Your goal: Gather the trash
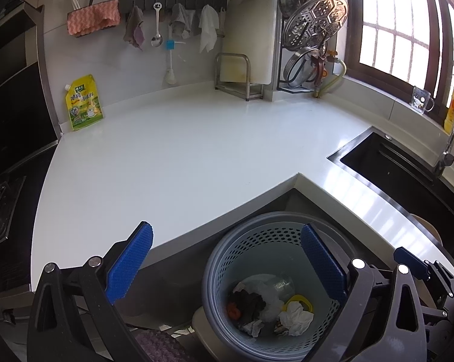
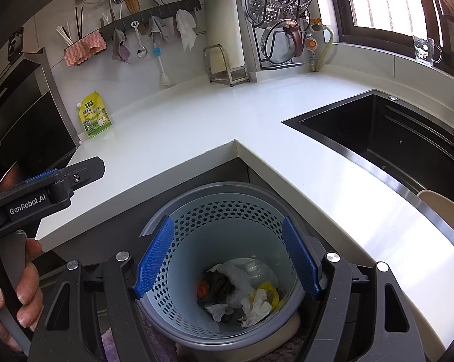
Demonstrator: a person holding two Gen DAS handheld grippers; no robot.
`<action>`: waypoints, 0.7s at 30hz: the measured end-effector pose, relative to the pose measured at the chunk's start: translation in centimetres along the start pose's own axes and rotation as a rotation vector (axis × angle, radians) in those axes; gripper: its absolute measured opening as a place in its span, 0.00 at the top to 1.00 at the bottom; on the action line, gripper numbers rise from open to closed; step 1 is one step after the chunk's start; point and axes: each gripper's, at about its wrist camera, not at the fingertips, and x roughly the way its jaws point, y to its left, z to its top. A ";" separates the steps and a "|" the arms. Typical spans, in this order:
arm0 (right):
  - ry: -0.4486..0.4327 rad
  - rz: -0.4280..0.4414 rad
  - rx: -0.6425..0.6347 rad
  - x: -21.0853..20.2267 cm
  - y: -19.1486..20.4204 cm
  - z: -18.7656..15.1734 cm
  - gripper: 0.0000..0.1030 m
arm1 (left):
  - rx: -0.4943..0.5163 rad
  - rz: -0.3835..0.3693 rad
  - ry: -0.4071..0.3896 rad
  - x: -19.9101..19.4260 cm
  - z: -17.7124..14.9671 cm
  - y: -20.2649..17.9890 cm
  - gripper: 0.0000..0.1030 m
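A grey perforated waste basket (image 1: 224, 259) (image 2: 197, 208) stands on the floor in the inner corner of the white counter (image 1: 181, 157) (image 2: 212, 111). Inside lie crumpled white tissues (image 1: 296, 316) (image 2: 257, 304), dark scraps, a red bit and a yellow ring. My left gripper (image 1: 227, 262) hangs open above the counter edge and the basket, nothing between its blue pads. My right gripper (image 2: 227, 256) is open directly over the basket mouth, also empty. The left gripper's body (image 2: 46, 187) and the hand holding it show at the left of the right wrist view.
A yellow-green refill pouch (image 1: 83, 102) (image 2: 96, 116) leans against the back wall on the left. A black sink (image 1: 408, 166) (image 2: 392, 132) is sunk into the counter at right. Wall rack with cloths and a spoon, cutting board, steamer rack at the back corner. Stove at far left.
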 end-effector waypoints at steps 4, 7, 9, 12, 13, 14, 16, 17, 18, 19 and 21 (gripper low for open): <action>0.001 0.000 0.000 0.0 0.0 0.0 0.31 | 0.000 0.004 -0.001 0.0 0.0 0.0 0.06; 0.000 0.000 0.001 0.0 0.0 0.0 0.31 | 0.004 0.017 -0.008 -0.1 0.0 0.0 0.06; 0.002 0.001 0.001 0.0 0.0 0.0 0.31 | 0.006 0.018 -0.005 0.0 -0.1 0.0 0.06; 0.003 0.003 -0.002 0.0 -0.1 0.1 0.31 | 0.010 0.022 -0.003 0.0 -0.1 0.0 0.06; 0.003 0.004 -0.002 0.1 -0.1 0.1 0.31 | 0.010 0.023 -0.002 0.1 -0.1 0.1 0.06; 0.003 0.005 -0.003 0.1 -0.1 0.1 0.31 | 0.010 0.022 -0.001 0.1 -0.1 0.1 0.06; 0.003 0.005 -0.005 0.0 -0.1 0.1 0.31 | 0.007 0.021 0.001 0.1 -0.1 0.2 0.06; 0.003 0.005 -0.004 0.0 0.0 0.1 0.31 | 0.004 0.021 0.002 0.1 -0.1 0.2 0.06; 0.003 0.005 -0.004 0.0 0.0 0.1 0.31 | 0.003 0.021 0.002 0.1 -0.2 0.3 0.06; 0.003 0.005 -0.003 0.0 0.0 0.1 0.31 | 0.002 0.020 0.003 0.1 -0.2 0.3 0.06; 0.003 0.005 -0.004 0.1 0.0 0.1 0.31 | 0.002 0.021 0.002 0.1 -0.2 0.3 0.06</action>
